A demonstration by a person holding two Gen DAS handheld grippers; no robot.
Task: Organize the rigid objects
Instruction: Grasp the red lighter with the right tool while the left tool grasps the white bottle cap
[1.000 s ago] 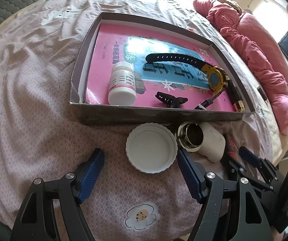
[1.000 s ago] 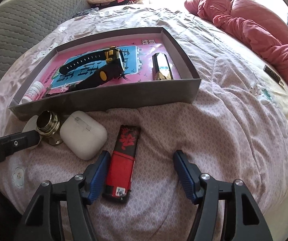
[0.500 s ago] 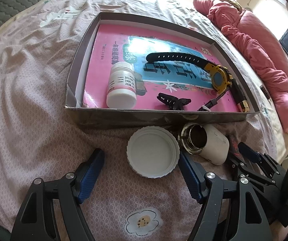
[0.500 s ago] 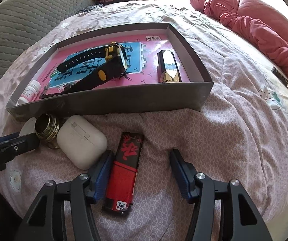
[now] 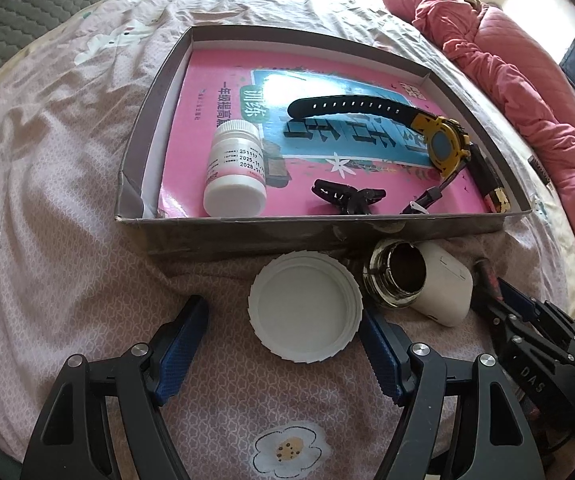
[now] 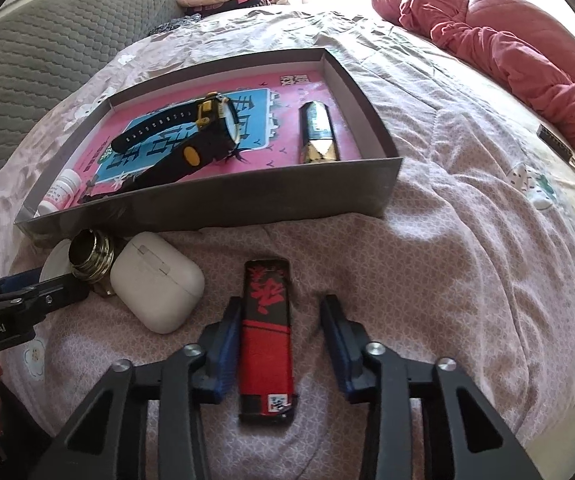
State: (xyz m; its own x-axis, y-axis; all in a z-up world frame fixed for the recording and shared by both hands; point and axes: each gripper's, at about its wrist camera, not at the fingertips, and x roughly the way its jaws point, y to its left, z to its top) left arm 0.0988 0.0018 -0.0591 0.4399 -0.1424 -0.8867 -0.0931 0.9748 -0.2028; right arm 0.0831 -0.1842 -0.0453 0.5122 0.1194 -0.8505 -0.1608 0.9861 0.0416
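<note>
Right claw (image 6: 281, 338): my jaws have just been closing around the lighter (image 6: 266, 336), a red-and-black slab lying flat on the bed (image 6: 467, 280). The left pad touches its side; the right pad stands clear of it, so nothing is gripped yet.

Left claw (image 5: 283, 346): jaws wide, holding nothing, straddling the white lid (image 5: 305, 306), which lies open side up with the right pad just at its rim.

Risks, as I judge them:
- The lighter sits off-centre between the pads; one-sided contact could twist it or push it sideways on the soft quilt instead of pinching it.
- The pads catch only its rear half, so it may tip nose-down when lifted.
- The lid is shallow and nearly as wide as my opening; it could slip out or dig into the fabric.

Loose on the bed, beyond the lid: brass ring (image 5: 401, 274) touching the earbud case (image 5: 445, 288), both close against the box wall.

Box (image 5: 327, 234), grey card, shallow, open-topped, with a pink book (image 5: 215, 92) covering its floor. On the book:
- pill bottle (image 5: 235, 172), on its side
- hair clip (image 5: 347, 196), black
- watch (image 5: 443, 146), yellow face, black strap
- gold-and-black tube (image 6: 319, 132), at the right wall
</note>
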